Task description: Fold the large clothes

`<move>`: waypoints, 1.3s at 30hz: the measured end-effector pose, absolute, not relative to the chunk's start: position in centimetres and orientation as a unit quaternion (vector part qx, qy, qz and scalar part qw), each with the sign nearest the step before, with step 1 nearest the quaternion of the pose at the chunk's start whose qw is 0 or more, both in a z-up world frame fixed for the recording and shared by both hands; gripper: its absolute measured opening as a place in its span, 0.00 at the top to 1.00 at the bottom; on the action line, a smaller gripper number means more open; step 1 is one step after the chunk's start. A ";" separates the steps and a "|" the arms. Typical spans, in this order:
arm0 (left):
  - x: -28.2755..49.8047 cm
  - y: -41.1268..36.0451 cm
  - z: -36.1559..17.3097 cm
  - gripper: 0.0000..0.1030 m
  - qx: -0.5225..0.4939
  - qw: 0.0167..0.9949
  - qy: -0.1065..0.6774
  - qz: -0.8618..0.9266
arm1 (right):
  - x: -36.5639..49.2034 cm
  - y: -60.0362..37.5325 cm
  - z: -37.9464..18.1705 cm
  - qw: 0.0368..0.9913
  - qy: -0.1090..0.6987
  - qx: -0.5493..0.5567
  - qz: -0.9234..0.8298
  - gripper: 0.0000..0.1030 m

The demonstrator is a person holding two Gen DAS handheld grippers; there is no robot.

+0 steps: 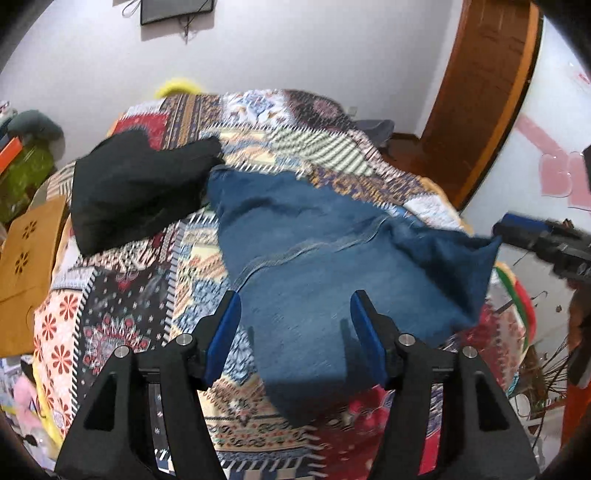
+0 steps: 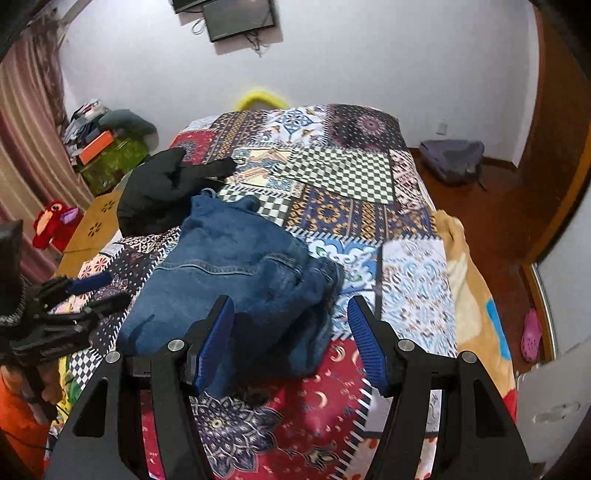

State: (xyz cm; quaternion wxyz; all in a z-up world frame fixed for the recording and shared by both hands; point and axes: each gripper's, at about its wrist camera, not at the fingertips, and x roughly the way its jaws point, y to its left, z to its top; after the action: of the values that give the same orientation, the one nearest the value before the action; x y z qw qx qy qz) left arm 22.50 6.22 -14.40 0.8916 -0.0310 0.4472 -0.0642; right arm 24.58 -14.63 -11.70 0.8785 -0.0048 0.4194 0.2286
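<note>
- Lying across the middle of the bed, the blue denim jeans [image 2: 229, 266] rest on a patchwork bedspread of red, navy, white and checkered panels [image 2: 413, 280], partly folded into a thick, uneven bundle with seams showing on top.
- In the right wrist view one bunched end of the jeans slumps toward the red moon-patterned panel; in the left wrist view a corner of the denim stands up in a peak, though motion blur there makes its exact shape hard to read.
- The left gripper [image 1: 295, 328], black with blue ribbed pads, hangs over the near part of the jeans with its jaws roughly half apart; nothing sits between the pads and they do not touch the denim.
- The right gripper [image 2: 290, 332], of the same build, hovers above the near edge of the bundle, jaws likewise about half spread and holding nothing.
- Each gripper shows at the edge of the other's view, at opposite sides of the jeans.
- A crumpled black garment [image 2: 166, 188] lies beyond the jeans toward the far left of the bed, its edge touching or just beside the denim.
- A tan cardboard box with flower cut-outs [image 1: 26, 254] stands beside the bed on the left, and a dark wall-mounted screen [image 2: 240, 18] hangs above the far end.
</note>
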 end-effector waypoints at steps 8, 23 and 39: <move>22.3 6.3 -19.1 0.40 -0.048 0.872 0.482 -0.069 | 24.6 -12.7 -11.2 0.870 0.419 0.001 0.260 0.33; 21.7 6.7 -19.7 0.35 -0.074 0.874 0.475 -0.071 | 26.1 -15.8 -19.5 0.822 0.520 0.004 0.233 0.23; 24.1 9.2 -16.7 0.33 -0.070 0.881 0.465 -0.054 | 27.3 -16.0 -18.7 0.815 0.527 0.017 0.240 0.19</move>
State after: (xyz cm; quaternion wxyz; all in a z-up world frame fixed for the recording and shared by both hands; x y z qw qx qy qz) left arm 24.10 9.15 -16.67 0.8809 -0.0701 0.4650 -0.0542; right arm 27.30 -16.01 -18.71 0.8153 0.0174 0.5265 0.2402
